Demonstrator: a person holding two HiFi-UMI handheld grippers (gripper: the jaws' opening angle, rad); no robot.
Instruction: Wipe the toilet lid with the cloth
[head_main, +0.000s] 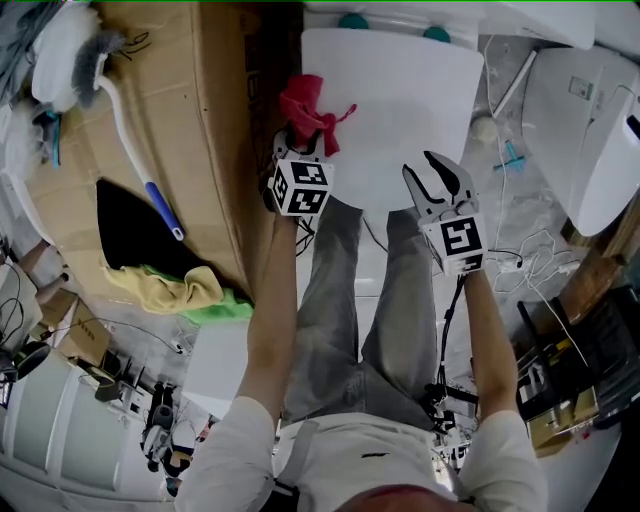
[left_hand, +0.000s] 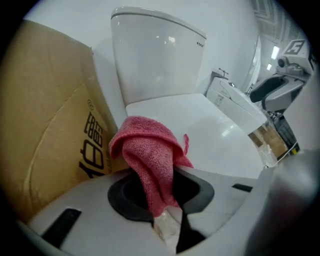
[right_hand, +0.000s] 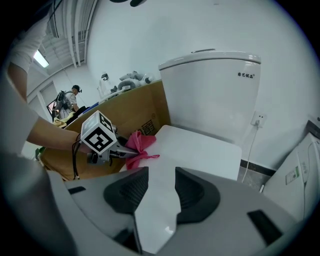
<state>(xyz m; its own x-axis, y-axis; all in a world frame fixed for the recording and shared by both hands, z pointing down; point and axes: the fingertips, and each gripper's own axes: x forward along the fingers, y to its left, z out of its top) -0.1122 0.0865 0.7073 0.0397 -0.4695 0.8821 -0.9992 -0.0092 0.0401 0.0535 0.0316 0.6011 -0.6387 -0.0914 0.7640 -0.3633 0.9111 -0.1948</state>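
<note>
The white toilet lid (head_main: 400, 110) lies closed, with the tank (left_hand: 155, 55) behind it. A red cloth (head_main: 310, 112) hangs bunched over the lid's left edge, clamped in my left gripper (head_main: 300, 150); in the left gripper view the cloth (left_hand: 150, 160) fills the gap between the jaws. My right gripper (head_main: 440, 182) hovers over the lid's front right edge, open, nothing between its fingers. In the right gripper view its black pads (right_hand: 195, 192) frame the lid (right_hand: 195, 150), and the left gripper (right_hand: 122, 152) with the cloth (right_hand: 140, 145) shows at the lid's left side.
A large cardboard box (head_main: 190, 130) stands left of the toilet, holding a white brush (head_main: 100, 80). Yellow and green cloths (head_main: 185, 292) lie beside it. Another white fixture (head_main: 590, 130), cables (head_main: 520, 260) and a crate (head_main: 570, 390) crowd the right side.
</note>
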